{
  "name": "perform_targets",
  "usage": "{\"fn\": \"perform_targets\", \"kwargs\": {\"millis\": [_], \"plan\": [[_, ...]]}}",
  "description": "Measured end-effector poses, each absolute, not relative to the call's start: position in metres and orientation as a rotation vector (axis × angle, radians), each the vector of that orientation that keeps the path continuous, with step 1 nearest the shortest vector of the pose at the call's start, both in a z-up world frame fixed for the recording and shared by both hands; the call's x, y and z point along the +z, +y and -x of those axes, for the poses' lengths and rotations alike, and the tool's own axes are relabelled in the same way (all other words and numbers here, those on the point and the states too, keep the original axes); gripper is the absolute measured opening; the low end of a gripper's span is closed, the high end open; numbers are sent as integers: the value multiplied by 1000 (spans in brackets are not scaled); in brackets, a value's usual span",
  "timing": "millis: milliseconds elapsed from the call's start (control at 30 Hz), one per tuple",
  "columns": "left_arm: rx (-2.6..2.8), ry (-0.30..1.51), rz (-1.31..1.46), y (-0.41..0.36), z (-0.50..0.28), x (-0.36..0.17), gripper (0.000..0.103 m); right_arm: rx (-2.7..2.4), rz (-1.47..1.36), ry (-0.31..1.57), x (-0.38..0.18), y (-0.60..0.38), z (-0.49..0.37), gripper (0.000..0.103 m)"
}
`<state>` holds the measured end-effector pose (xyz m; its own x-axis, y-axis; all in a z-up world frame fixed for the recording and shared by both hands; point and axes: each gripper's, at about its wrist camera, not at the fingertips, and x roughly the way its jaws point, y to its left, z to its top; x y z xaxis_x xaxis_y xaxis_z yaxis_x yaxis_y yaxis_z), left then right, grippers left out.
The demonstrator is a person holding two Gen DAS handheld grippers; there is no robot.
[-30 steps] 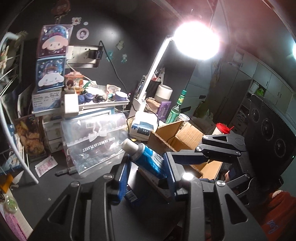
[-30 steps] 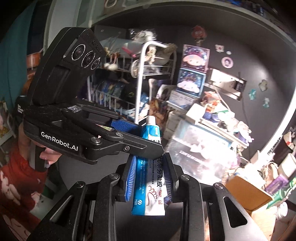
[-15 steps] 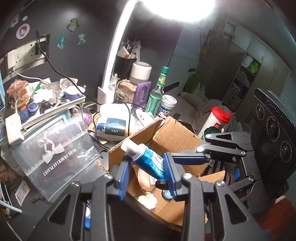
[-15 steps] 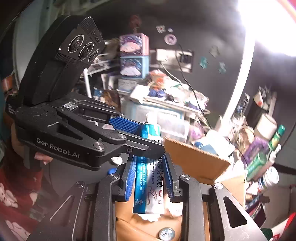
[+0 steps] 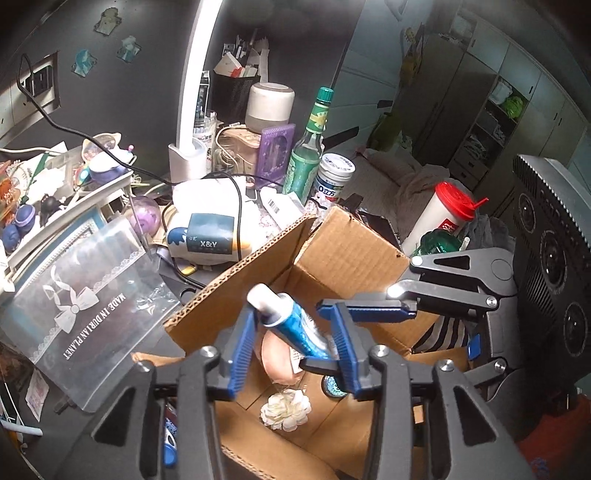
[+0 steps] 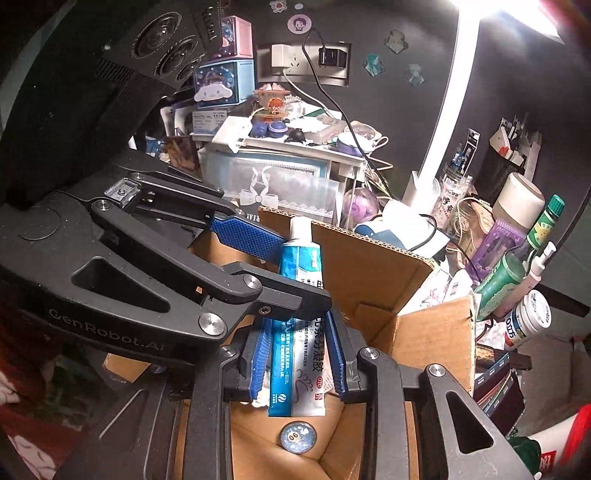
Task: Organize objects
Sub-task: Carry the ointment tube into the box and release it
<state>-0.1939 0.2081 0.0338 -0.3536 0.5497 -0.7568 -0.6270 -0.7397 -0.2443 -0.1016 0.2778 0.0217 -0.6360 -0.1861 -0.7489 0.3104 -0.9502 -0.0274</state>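
Both grippers tilt down over the open cardboard box (image 5: 343,254), the left gripper (image 5: 291,343) and right gripper (image 6: 298,354) jaws opening around the blue toothpaste tube (image 6: 300,332) between them, with desk clutter behind.

A desk lamp (image 6: 513,9) is blazing at the top right of the right wrist view, blowing out to pure white there and throwing a pinkish flare along the nearby rim, while its white arm (image 5: 192,74) is glowing brightly in the left wrist view. The dark wall (image 6: 388,92) and the picture corners are sinking into shadow, and a small glint is shining off metal. Both views are bending strongly toward their edges, yet staying fairly sharp in the middle.
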Motion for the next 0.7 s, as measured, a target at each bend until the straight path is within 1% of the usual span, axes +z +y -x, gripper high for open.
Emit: {"fn": "perform_targets", "kwargs": {"millis": [33, 67, 100, 200, 267, 433, 633, 700], "plan": [[2127, 116, 1129, 208, 193, 35, 60, -2610, -1173, 223, 23, 278, 101, 29], [2140, 126, 1116, 207, 191, 37, 68, -2610, -1175, 226, 23, 277, 101, 32], [2150, 135, 1106, 207, 190, 39, 70, -2613, -1174, 232, 23, 276, 101, 34], [2157, 130, 1090, 202, 185, 44, 74, -2619, -1172, 253, 24, 274, 100, 35], [2174, 122, 1063, 196, 180, 50, 82, -2616, -1173, 251, 24, 273, 99, 35], [2236, 83, 979, 164, 160, 71, 87, -2646, -1119, 261, 35, 267, 92, 35], [2399, 83, 865, 100, 121, 86, 91, -2657, -914, 262, 63, 233, 68, 36], [2452, 80, 833, 76, 106, 83, 91, -2606, -860, 270, 68, 211, 61, 42]]}}
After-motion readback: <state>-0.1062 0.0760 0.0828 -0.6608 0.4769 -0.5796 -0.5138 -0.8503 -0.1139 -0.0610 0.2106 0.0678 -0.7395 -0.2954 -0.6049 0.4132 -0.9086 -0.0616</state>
